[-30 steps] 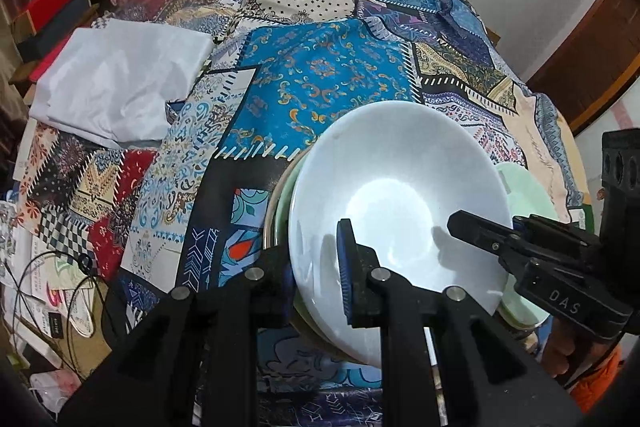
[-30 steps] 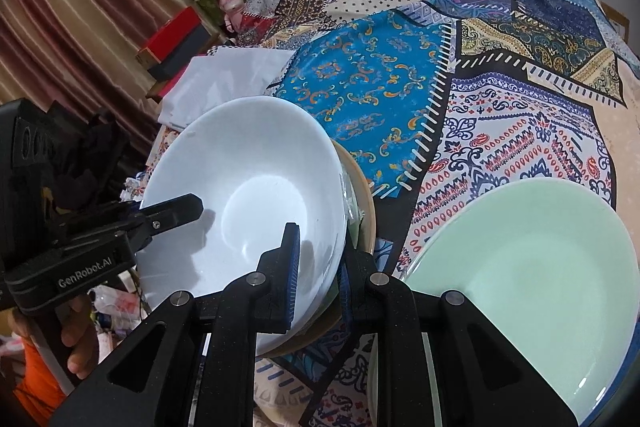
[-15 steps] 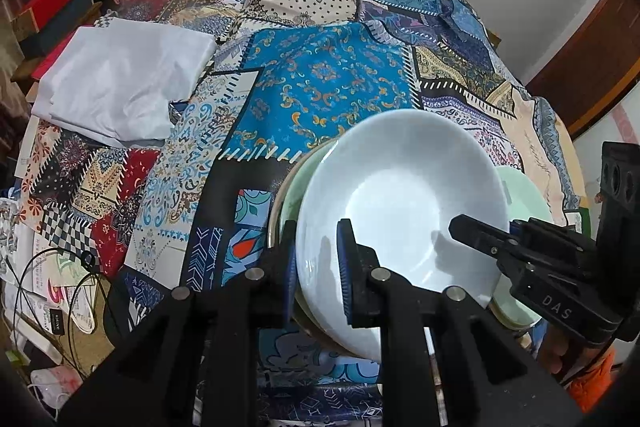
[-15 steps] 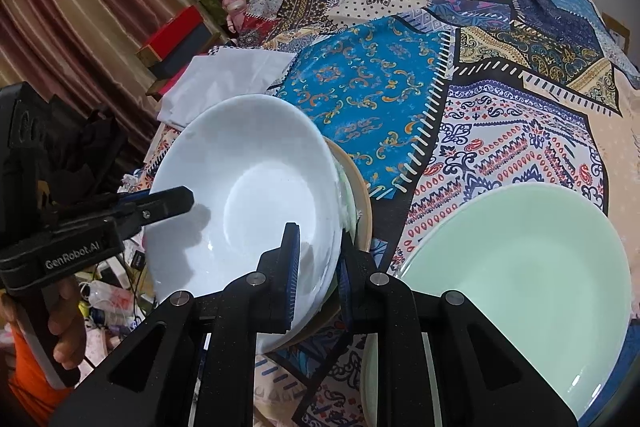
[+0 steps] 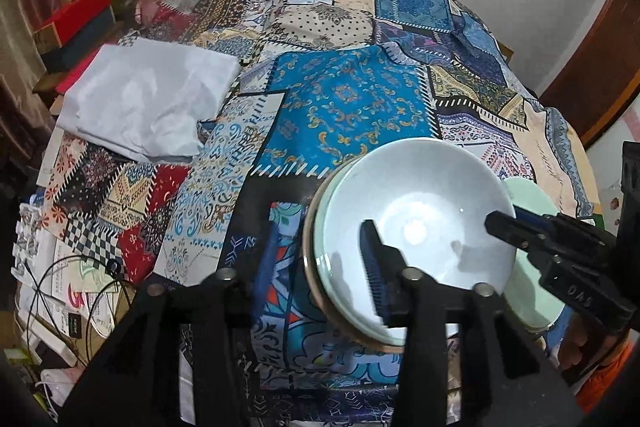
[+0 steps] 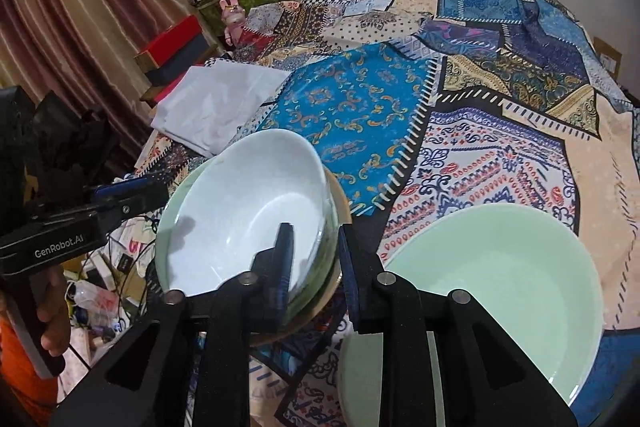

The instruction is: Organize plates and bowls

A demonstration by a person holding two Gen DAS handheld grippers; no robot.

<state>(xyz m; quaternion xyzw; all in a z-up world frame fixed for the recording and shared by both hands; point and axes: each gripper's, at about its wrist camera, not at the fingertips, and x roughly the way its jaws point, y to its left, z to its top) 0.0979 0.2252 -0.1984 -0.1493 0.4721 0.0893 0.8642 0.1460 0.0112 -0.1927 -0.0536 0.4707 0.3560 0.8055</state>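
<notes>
A white bowl [image 5: 416, 223] [image 6: 248, 219] sits nested on a stack with a pale green dish and a tan plate [image 6: 340, 203] under it, on the patchwork cloth. My left gripper [image 5: 320, 259] is open, its jaws straddling the bowl's near rim. My right gripper [image 6: 314, 255] is open too, its jaws on either side of the bowl's right rim. A pale green plate [image 6: 492, 283] [image 5: 532, 203] lies to the right of the stack.
A folded white cloth [image 5: 148, 103] [image 6: 216, 103] lies at the left on the patchwork cloth [image 5: 352, 99]. Cables, papers and clutter [image 5: 68, 287] lie off the left edge. Boxes and a curtain [image 6: 80, 7] stand at the far left.
The bowl has come down flat onto the stack. Both grippers have opened and let go of its rim.
</notes>
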